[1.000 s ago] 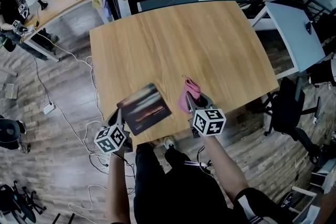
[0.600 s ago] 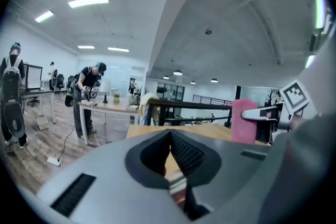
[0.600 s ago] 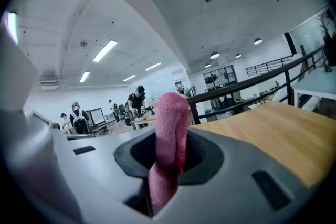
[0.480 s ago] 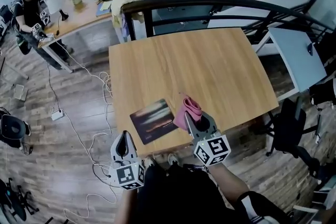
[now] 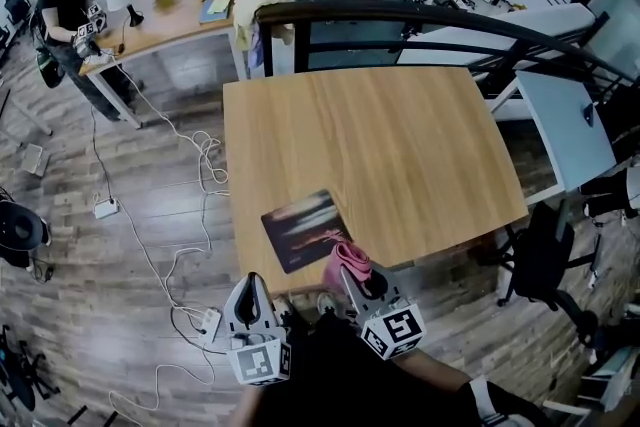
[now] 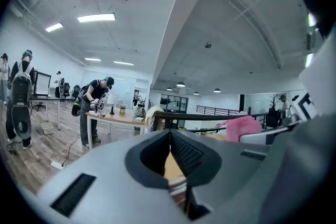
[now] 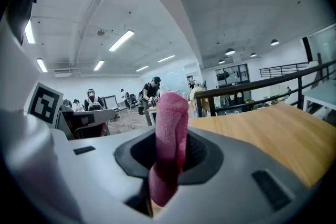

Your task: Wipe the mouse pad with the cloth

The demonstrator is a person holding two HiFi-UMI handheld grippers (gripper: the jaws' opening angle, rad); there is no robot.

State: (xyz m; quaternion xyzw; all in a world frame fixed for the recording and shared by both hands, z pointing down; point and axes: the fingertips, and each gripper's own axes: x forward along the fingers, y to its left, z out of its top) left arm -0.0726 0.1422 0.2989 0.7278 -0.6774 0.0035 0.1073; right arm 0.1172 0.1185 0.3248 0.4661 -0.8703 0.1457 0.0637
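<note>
While the mouse pad (image 5: 303,230) lies flat near the near left corner of the wooden table (image 5: 400,145), I have the pink cloth (image 5: 347,261) over its near right corner; I cannot tell whether cloth and pad touch. My right gripper (image 5: 362,283) has its jaws clamped on that cloth, which stands up in a folded roll between them in the right gripper view (image 7: 170,134). My left gripper (image 5: 251,287) sits near and to the left of the pad, past the table's near edge, with its jaws together and nothing between them. Beyond the table's far edge runs a black railing (image 5: 400,15). To the left, white cables (image 5: 150,245) trail across the wood floor, and far left a person (image 5: 68,0) stands at a desk (image 5: 170,15).
</note>
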